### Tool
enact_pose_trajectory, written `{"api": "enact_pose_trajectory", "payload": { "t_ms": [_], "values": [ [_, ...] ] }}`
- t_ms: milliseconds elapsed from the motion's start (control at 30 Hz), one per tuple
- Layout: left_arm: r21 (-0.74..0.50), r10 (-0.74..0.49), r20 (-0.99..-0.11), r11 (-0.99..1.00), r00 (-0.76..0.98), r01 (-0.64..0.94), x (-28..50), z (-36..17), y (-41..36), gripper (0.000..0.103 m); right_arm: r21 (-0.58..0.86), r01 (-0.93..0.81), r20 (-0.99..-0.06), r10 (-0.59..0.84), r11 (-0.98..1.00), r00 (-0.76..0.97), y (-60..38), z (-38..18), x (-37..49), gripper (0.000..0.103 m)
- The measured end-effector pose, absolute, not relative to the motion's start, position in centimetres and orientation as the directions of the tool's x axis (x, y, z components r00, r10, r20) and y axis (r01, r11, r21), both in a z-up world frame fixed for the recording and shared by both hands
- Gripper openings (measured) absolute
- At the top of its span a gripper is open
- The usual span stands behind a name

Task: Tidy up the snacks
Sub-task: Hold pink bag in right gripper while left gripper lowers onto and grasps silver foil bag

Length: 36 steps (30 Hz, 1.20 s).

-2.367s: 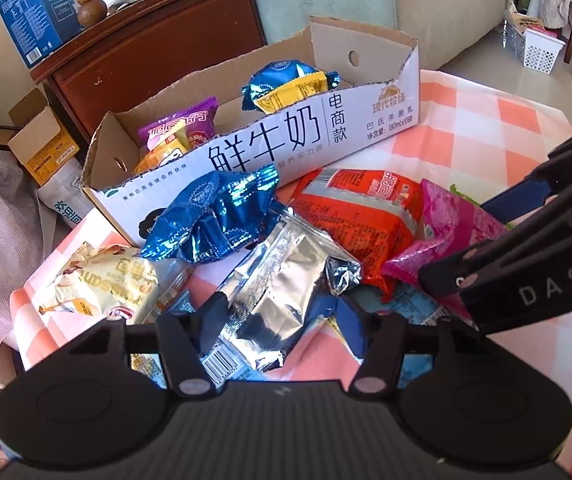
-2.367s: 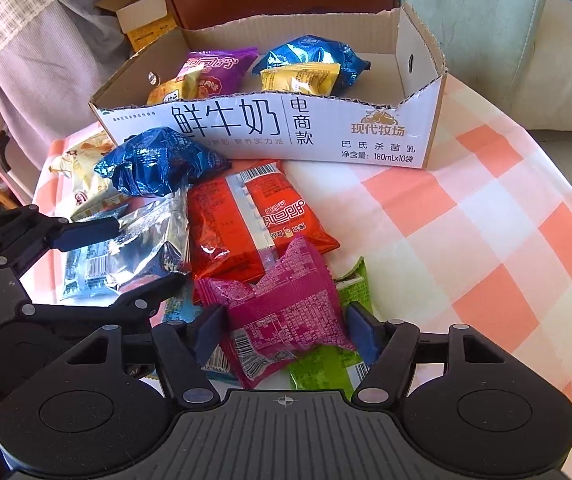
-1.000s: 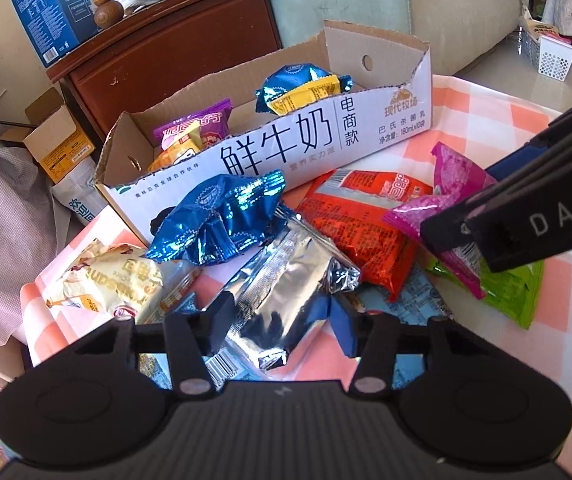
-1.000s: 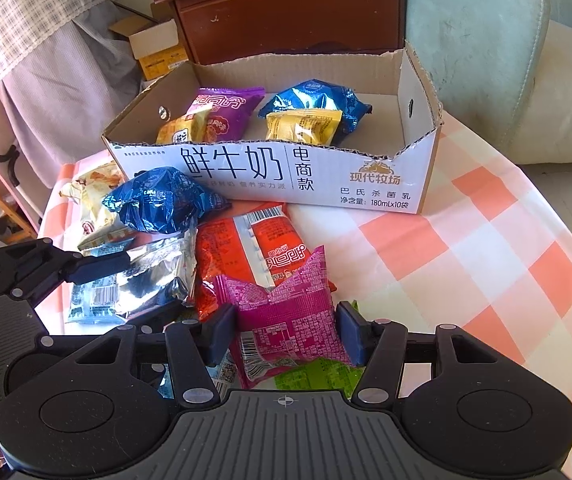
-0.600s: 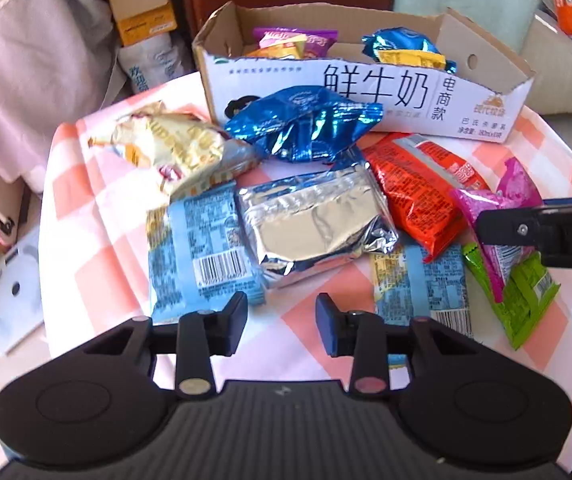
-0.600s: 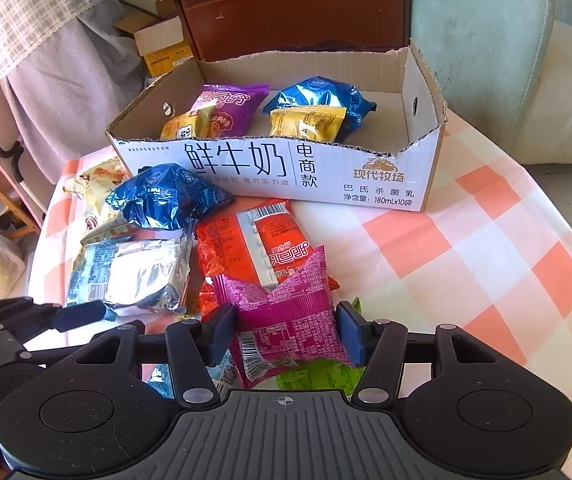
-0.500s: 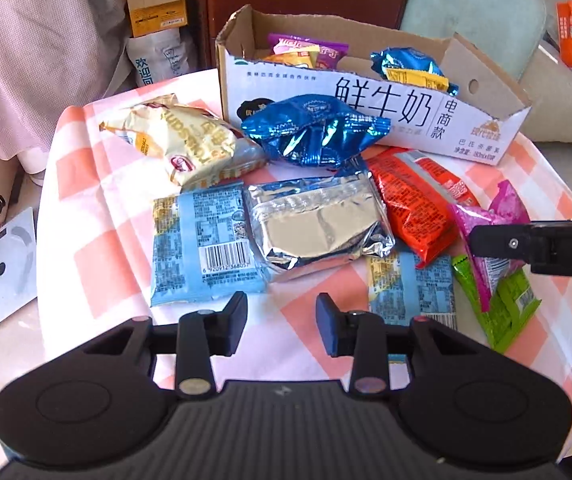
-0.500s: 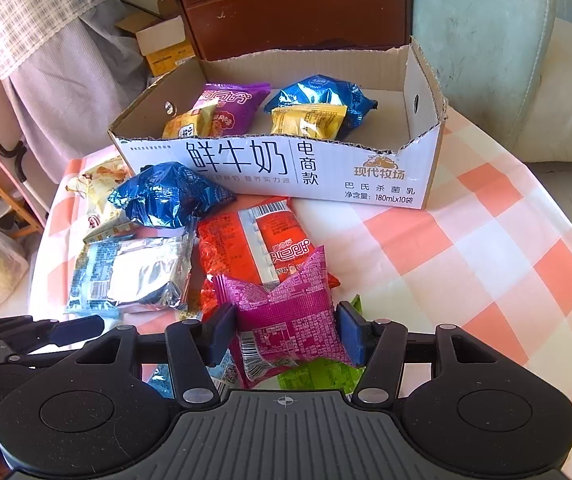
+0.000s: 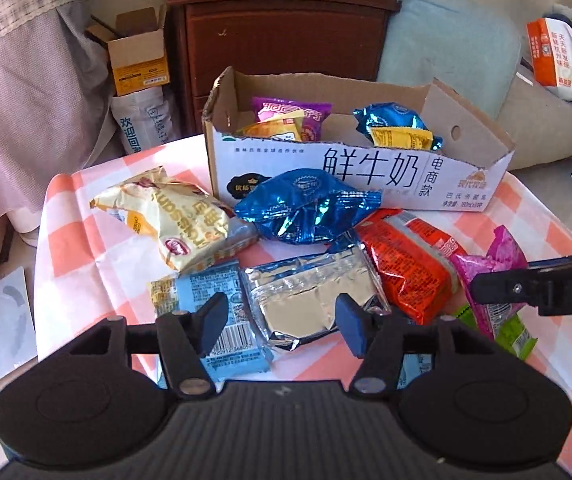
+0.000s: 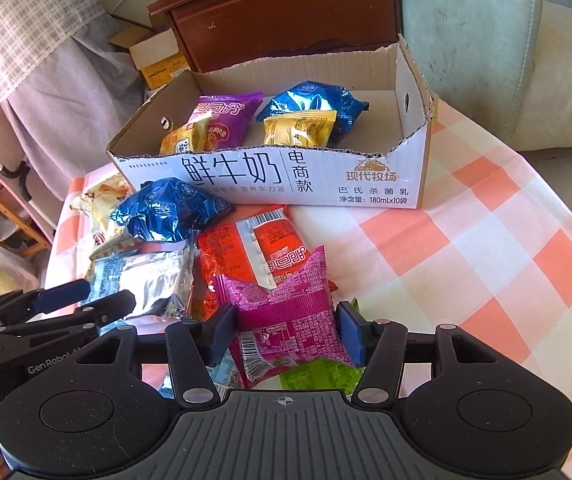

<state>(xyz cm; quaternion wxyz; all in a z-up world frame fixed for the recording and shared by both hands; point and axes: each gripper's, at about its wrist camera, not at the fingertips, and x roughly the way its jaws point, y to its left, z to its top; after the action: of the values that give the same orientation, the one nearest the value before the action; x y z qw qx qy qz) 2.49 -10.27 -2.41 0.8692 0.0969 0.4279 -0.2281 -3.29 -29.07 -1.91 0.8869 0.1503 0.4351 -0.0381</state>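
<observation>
Pinching the magenta snack packet [image 10: 286,322] between both fingers, the right gripper [image 10: 286,330] holds it over the table's [image 10: 486,264] near edge; the left gripper [image 9: 282,320] hangs spread above the silver packet [image 9: 314,298], short of the cardboard box [image 10: 366,184].

Bright daylight from the right; glare on the silver foil packet [image 9: 318,300] ahead of the gripper; sharp centre, fisheye bending and dark corners at edges

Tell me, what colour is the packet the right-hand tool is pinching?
Magenta pink packet, with fine pale print; clearest in the right wrist view.
</observation>
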Motion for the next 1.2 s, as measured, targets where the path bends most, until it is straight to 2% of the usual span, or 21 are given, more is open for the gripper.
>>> {"api": "enact_pose_trajectory", "payload": {
  "t_ms": [167, 333, 633, 767, 1000, 1100, 1200],
  "values": [
    [0.066, -0.341, -0.770, 0.798, 0.539, 0.599, 3.2, -3.4, -11.7, 0.070, 0.238, 0.201, -0.778, 0.063, 0.950, 0.626, -29.3, -1.5, -3.4, 0.054],
    [0.040, -0.392, -0.758, 0.770, 0.522, 0.637, 4.3, -3.7, -11.9, 0.076, 0.240, 0.194, -0.776, 0.068, 0.951, 0.627, -29.2, -1.4, -3.1, 0.054],
    [0.007, -0.393, -0.750, 0.799, 0.532, 0.601, 3.4, -4.5, -11.6, 0.076, 0.201, 0.249, -0.800, 0.011, 0.947, 0.600, -29.4, -2.8, -0.4, 0.054],
    [0.032, -0.373, -0.756, 0.800, 0.538, 0.599, 2.3, -4.5, -11.4, 0.075, 0.199, 0.247, -0.801, 0.013, 0.948, 0.598, -29.0, -3.1, 0.1, 0.054],
    [0.058, -0.315, -0.778, 0.826, 0.544, 0.561, -0.1, -4.5, -11.2, 0.074, 0.227, 0.208, -0.795, 0.058, 0.951, 0.604, -28.6, -3.4, 0.1, 0.054],
    [0.096, -0.257, -0.803, 0.834, 0.537, 0.543, -1.1, -5.0, -11.1, 0.070, 0.238, 0.181, -0.795, 0.085, 0.954, 0.600, -28.4, -3.3, -0.3, 0.054],
    [0.067, -0.248, -0.817, 0.856, 0.521, 0.513, -1.7, -5.2, -10.6, 0.069, 0.241, 0.161, -0.794, 0.099, 0.957, 0.600, -28.0, -3.2, -0.9, 0.054]
  ]
}}
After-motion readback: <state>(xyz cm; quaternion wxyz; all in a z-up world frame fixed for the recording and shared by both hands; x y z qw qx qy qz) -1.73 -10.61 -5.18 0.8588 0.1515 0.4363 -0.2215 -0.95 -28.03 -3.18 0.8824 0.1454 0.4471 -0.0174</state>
